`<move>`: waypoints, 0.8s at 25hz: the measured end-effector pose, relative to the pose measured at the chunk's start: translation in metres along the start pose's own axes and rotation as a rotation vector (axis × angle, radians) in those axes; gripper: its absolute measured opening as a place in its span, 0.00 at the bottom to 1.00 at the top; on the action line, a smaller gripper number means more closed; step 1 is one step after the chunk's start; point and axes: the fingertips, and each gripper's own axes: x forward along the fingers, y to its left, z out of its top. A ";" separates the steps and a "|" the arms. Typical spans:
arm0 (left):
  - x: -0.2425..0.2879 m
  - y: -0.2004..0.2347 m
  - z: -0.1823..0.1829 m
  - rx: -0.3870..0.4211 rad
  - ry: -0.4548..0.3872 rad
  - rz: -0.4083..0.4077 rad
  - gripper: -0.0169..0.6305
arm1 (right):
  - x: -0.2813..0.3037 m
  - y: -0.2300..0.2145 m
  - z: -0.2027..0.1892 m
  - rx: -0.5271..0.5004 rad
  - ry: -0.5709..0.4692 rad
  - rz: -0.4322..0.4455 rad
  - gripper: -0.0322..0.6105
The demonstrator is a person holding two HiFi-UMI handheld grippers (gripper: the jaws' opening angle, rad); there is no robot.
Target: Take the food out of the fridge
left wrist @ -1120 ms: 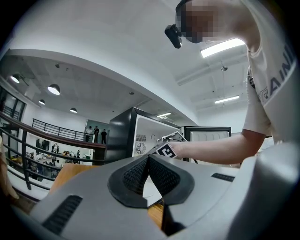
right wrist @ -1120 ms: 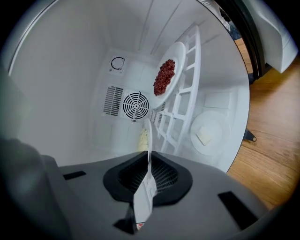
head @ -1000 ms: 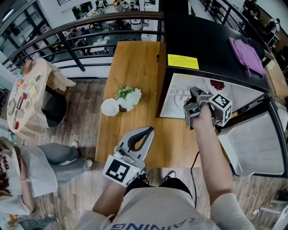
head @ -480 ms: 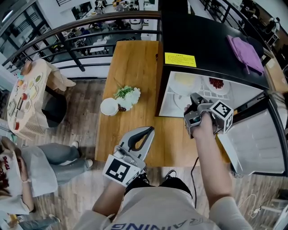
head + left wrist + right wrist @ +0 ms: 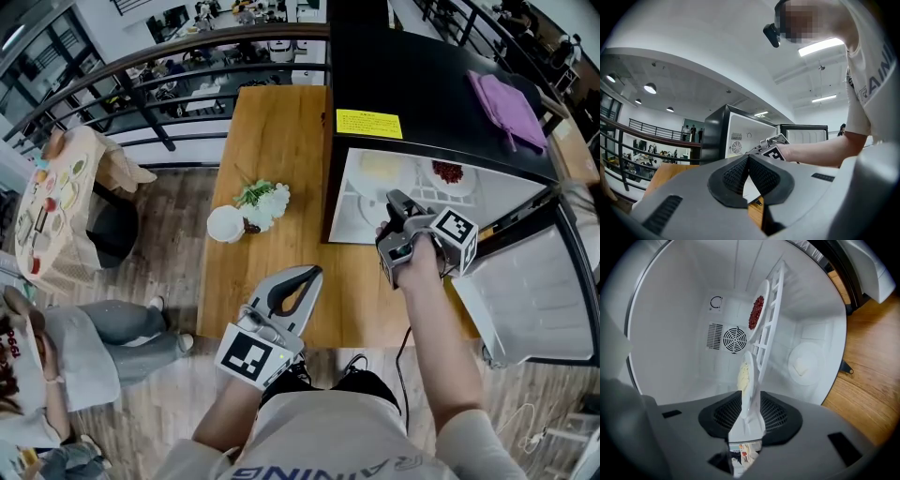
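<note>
The head view looked steeply down over the tabletop (image 5: 281,141) and open fridge (image 5: 422,84). The right gripper view faced closely into that fridge; the left gripper view, seemingly level, caught its exterior.

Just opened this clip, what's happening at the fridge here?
A person reaches the right gripper into the open fridge. Its jaws have just been opening and now straddle the rim of a plate of pale food on the shelf, not yet clamped. The left gripper sits shut and empty over the wooden table.
</note>
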 end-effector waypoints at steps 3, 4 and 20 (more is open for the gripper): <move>0.000 0.001 -0.001 -0.007 0.005 0.004 0.04 | 0.005 -0.002 -0.003 0.018 0.016 -0.009 0.23; -0.001 0.001 -0.001 -0.005 0.005 0.005 0.04 | 0.007 -0.002 -0.003 0.024 0.018 -0.010 0.23; 0.002 0.002 -0.004 0.047 0.000 -0.003 0.04 | 0.001 -0.002 -0.004 0.062 0.033 0.012 0.11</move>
